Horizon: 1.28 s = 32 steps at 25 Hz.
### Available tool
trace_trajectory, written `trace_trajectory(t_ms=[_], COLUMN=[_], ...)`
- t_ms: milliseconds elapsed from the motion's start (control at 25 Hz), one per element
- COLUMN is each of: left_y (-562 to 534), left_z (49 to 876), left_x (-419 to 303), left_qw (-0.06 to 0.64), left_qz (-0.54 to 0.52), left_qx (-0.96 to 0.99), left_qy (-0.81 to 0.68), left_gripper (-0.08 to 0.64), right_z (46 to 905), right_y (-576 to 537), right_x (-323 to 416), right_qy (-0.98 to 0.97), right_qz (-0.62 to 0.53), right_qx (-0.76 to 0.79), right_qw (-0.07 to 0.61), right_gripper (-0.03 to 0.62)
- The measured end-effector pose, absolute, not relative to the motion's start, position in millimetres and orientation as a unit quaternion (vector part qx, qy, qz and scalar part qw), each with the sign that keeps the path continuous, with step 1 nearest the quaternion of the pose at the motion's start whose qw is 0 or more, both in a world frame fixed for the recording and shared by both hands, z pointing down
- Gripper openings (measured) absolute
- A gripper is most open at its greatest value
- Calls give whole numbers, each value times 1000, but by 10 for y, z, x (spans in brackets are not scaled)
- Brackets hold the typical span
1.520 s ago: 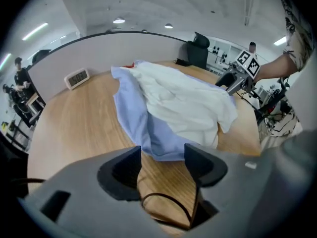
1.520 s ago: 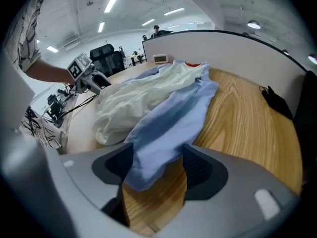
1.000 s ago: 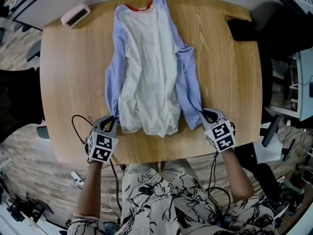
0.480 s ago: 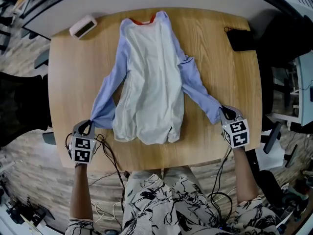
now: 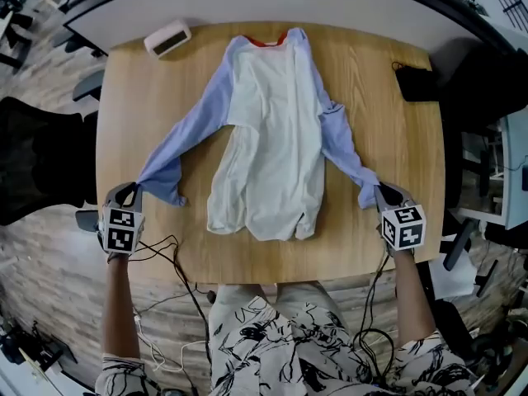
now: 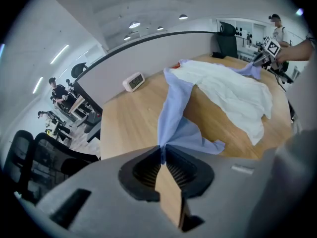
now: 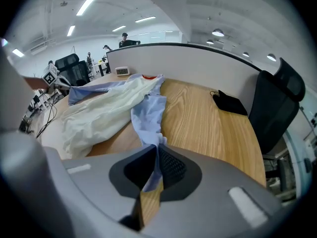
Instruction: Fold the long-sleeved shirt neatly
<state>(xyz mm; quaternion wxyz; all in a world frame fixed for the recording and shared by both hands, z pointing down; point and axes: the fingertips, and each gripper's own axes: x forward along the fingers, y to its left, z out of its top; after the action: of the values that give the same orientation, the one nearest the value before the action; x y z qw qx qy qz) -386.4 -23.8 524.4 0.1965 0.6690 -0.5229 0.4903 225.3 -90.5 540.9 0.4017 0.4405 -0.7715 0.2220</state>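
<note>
A long-sleeved shirt (image 5: 272,139) with a white body, pale blue sleeves and a red collar lies on the wooden table (image 5: 388,114), collar at the far edge. My left gripper (image 5: 132,193) is shut on the cuff of the left sleeve (image 5: 186,134), pulled out toward the table's left front edge. In the left gripper view the blue sleeve (image 6: 173,113) runs from the jaws up to the body. My right gripper (image 5: 378,192) is shut on the cuff of the right sleeve (image 5: 342,147) near the right front edge. That sleeve (image 7: 148,115) enters the shut jaws in the right gripper view.
A small white clock-like box (image 5: 167,38) sits at the table's far left corner. A black pouch (image 5: 417,81) lies at the far right edge. A black office chair (image 5: 41,163) stands left of the table. Cables (image 5: 169,250) hang off the front edge. People stand in the distance (image 6: 58,90).
Both grippers have drawn the sleeves outward from beside the hem. The left one moved far left, stretching its sleeve out diagonally; the right one shifted a little right and away.
</note>
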Motion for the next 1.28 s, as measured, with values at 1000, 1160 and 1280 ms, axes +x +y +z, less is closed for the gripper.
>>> trace_trajectory(t_ms=[1000,1160,1280], left_y=[-1160,-796,-577], left_z=[4272,4838,5155], left_x=[-5436,-5204,-5118], left_qw=[55,111,155], left_qz=[492,514,506], left_qx=[658,677,684], left_qy=[-567,-514,-501], left_gripper=[37,39,40], right_z=[5489,5489,5499], right_y=[-775,-771,-778], right_x=[1431,1405,1408], right_qy=[-737,-740,-740], right_qz=[240,242,244], right_qx=[494,489,487], right_qw=[394,394,395], right_gripper=[25,25,25])
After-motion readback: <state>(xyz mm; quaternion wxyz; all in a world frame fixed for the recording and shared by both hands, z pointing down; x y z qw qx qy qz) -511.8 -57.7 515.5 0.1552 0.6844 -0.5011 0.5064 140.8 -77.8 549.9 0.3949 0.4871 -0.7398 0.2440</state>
